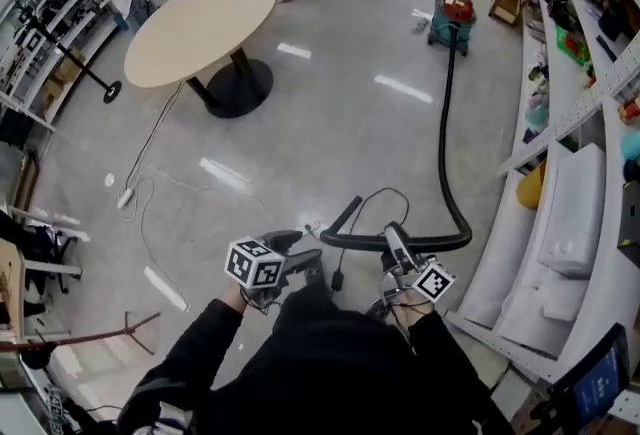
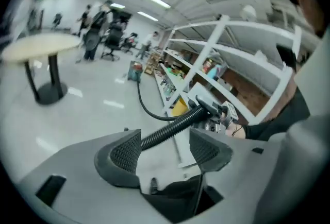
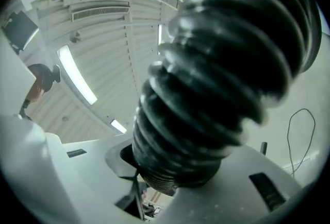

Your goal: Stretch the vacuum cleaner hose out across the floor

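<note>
i am clenching the black ribbed hose (image 1: 445,138) in my right tool (image 1: 393,241); it is trailing across the floor (image 1: 330,123) to the vacuum cleaner (image 1: 452,15). my left tool (image 2: 165,150) is hanging released, jaws apart, near it.

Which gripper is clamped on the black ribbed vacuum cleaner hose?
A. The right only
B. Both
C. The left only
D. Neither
A: the right gripper has its jaws pressed on the black ribbed vacuum cleaner hose, while the left gripper has its jaws apart and is not gripping it.
</note>
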